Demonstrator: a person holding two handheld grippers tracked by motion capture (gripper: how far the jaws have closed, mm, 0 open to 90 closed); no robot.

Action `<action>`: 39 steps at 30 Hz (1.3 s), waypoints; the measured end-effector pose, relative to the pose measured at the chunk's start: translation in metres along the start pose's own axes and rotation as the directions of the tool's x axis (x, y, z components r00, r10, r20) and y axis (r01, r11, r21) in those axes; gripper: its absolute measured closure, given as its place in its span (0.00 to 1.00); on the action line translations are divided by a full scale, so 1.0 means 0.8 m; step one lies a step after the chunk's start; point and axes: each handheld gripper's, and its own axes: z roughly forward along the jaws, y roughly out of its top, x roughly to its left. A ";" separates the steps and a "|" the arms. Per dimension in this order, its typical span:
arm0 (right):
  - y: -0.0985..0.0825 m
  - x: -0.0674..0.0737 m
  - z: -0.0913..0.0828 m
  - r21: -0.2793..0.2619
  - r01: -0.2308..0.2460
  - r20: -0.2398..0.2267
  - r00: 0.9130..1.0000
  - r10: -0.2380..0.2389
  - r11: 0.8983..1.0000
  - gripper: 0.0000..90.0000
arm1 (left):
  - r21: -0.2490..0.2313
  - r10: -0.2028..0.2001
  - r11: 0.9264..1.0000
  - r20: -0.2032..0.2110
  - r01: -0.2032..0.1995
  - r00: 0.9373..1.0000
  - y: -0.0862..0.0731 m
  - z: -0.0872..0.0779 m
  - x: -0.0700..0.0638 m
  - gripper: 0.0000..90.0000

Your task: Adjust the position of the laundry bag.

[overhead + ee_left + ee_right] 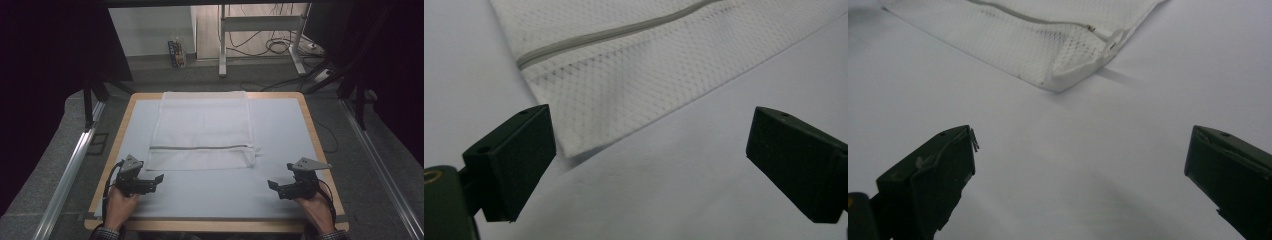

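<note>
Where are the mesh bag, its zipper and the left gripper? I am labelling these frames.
mesh bag (202,122): high view, on the middle of its white netting.
zipper (609,34): left gripper view, on the grey strip.
left gripper (159,179): high view, midway between its open fingertips.

high view overhead, facing forward; tool views low, sharing mesh bag (202,131).

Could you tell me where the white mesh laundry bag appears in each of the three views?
High view: mesh laundry bag lies centre, on the mat's far half.
Left gripper view: its corner fills the top.
Right gripper view: its corner sits top centre.
Shared landmark: the grey zipper.
</note>
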 end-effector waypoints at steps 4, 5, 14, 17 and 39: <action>0.002 0.004 0.002 0.025 0.023 0.016 1.000 -0.024 0.999 0.01 | 0.003 -0.021 1.000 0.010 0.021 1.000 0.001 0.000 0.002 0.06; 0.002 0.004 0.003 0.033 0.028 0.021 0.999 -0.028 0.999 0.01 | 0.008 -0.021 1.000 0.005 0.021 1.000 0.000 0.001 0.002 0.07; 0.002 0.003 0.010 0.061 0.004 -0.003 1.000 -0.004 0.998 0.02 | 0.050 -0.029 0.998 0.033 0.028 0.999 0.003 0.006 0.001 0.04; 0.003 0.003 0.010 0.062 -0.003 -0.010 1.000 0.004 0.998 0.02 | 0.053 -0.030 0.998 0.034 0.028 0.999 0.003 0.005 0.001 0.04; 0.014 0.001 0.024 0.058 -0.039 -0.008 0.999 0.040 0.998 0.02 | 0.073 -0.050 0.996 0.018 0.048 0.999 0.004 0.009 0.016 0.06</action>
